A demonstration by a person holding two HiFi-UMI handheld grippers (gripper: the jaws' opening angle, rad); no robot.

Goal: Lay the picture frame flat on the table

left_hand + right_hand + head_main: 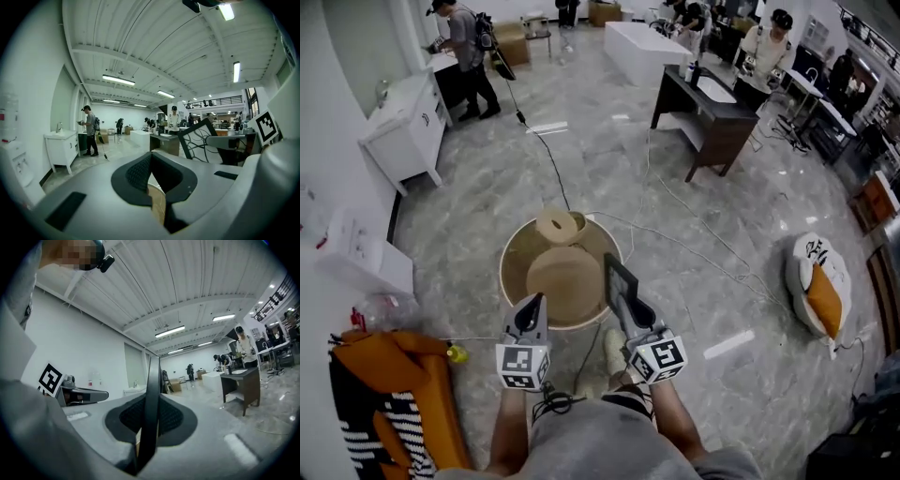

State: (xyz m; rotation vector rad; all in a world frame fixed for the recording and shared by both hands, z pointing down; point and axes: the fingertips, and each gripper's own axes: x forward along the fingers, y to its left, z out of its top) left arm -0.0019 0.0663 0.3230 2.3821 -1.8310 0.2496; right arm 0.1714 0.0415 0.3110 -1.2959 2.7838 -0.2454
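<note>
- Currently the right claw (628, 305) grips the frame (619, 279) edge-on by its lower part. It holds the frame upright in the air over the near right rim of the round desk (508, 281), and no part of the frame touches the wood yet.
- The left claw (532, 305) is closed on nothing and hangs over the near left rim, so only 1 claw carries the frame.
- Risk 1: the grip is on a thin edge, so the frame may pivot or slip between the pads as it tips over.
- Risk 2: the frame is above the rim, not the middle. Laid down here, it may overhang and drop to the floor.
- Risk 3: a roll (560, 226) sits at the far rim. Pushed too far in, the frame may land on it and lie tilted.
- Risk 4: opening early would likely let the frame slap down hard.
</note>
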